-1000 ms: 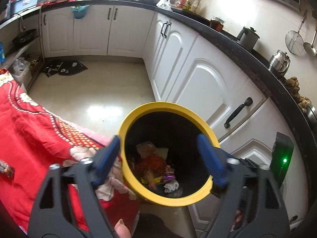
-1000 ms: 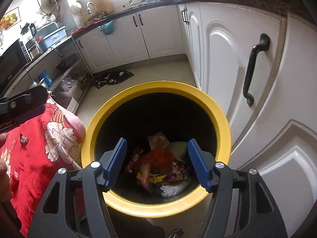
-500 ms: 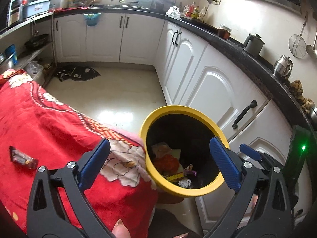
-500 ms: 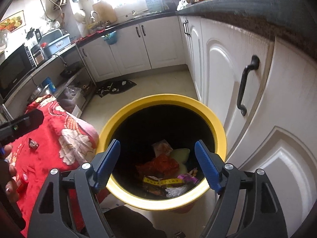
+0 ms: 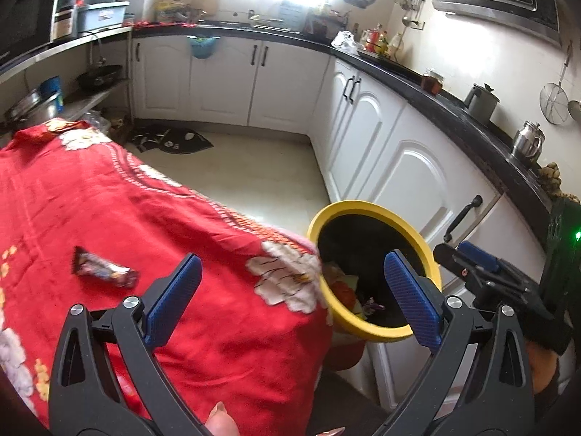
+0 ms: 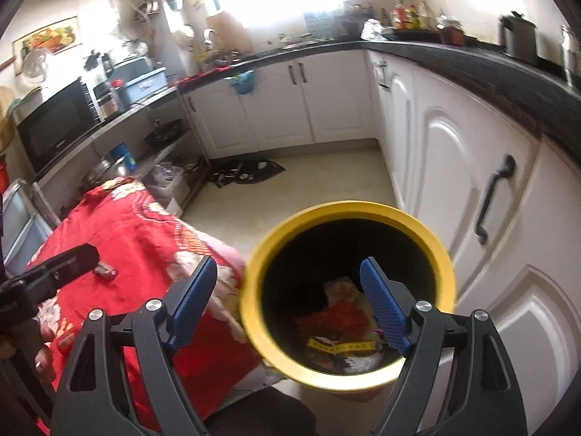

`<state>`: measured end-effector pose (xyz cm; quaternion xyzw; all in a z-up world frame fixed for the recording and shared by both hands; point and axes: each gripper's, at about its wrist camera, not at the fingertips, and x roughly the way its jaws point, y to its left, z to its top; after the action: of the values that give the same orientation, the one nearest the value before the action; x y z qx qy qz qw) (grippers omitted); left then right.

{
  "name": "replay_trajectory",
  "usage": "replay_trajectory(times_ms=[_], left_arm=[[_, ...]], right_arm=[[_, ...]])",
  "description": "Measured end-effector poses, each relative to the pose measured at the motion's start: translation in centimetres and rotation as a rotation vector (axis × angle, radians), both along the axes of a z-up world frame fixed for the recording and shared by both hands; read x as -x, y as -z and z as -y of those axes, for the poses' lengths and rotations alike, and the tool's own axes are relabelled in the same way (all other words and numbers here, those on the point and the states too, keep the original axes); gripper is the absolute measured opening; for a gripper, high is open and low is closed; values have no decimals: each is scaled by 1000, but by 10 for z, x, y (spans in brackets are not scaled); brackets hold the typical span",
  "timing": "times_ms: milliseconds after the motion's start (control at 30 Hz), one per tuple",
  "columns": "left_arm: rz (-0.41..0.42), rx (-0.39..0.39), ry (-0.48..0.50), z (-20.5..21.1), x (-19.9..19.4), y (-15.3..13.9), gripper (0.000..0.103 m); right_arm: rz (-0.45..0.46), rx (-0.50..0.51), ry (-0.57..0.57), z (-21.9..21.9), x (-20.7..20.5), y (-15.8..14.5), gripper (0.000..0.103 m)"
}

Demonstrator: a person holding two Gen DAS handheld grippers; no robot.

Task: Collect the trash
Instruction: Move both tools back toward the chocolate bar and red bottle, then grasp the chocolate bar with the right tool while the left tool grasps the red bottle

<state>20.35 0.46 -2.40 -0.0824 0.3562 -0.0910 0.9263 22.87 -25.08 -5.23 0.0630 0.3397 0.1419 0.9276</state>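
A yellow-rimmed black bin [image 5: 363,208] [image 6: 348,209] stands beside the table, with several wrappers [image 6: 337,318] lying in its bottom. A dark snack wrapper [image 5: 103,272] [image 6: 105,272] lies on the red flowered tablecloth [image 5: 127,218] [image 6: 134,232]. My left gripper [image 5: 290,298] is wide open and empty over the table's corner, with the wrapper to its left. My right gripper [image 6: 290,305] hangs above the bin's left rim, its jaws still opening, nothing between them. In the left wrist view the right gripper [image 5: 483,272] shows at far right.
White cabinets [image 5: 399,167] under a black counter [image 5: 472,116] run close along the bin's right. A dark mat [image 5: 170,138] lies on the pale floor beyond. Shelves with a microwave [image 6: 54,123] and pots stand behind the table. A hand [image 6: 43,356] shows at lower left.
Both grippers rose and drew back from the bin, widening their jaws. The left one swung left over the table, bringing the dark wrapper into view.
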Motion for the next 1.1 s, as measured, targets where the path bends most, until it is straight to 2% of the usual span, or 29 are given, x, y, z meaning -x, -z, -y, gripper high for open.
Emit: replay_trajectory(times_ms=[133, 400, 567, 733, 933, 1100], left_arm=[[-5, -34, -40, -26, 16, 3, 92], [-88, -68, -100, -88, 47, 26, 92], [-129, -76, -78, -112, 66, 41, 92], [-161, -93, -21, -121, 79, 52, 90], [-188, -124, 22, -126, 85, 65, 80], [-228, -141, 32, -129, 83, 78, 62]], right_arm=[[0, -8, -73, -27, -1, -2, 80], [-30, 8, -277, -107, -20, 2, 80], [-64, 38, -411, -167, -32, 12, 79], [-95, 127, -550, -235, -40, 28, 75], [-129, 211, -670, -293, -45, 47, 68], [-143, 265, -726, -327, -46, 59, 60]])
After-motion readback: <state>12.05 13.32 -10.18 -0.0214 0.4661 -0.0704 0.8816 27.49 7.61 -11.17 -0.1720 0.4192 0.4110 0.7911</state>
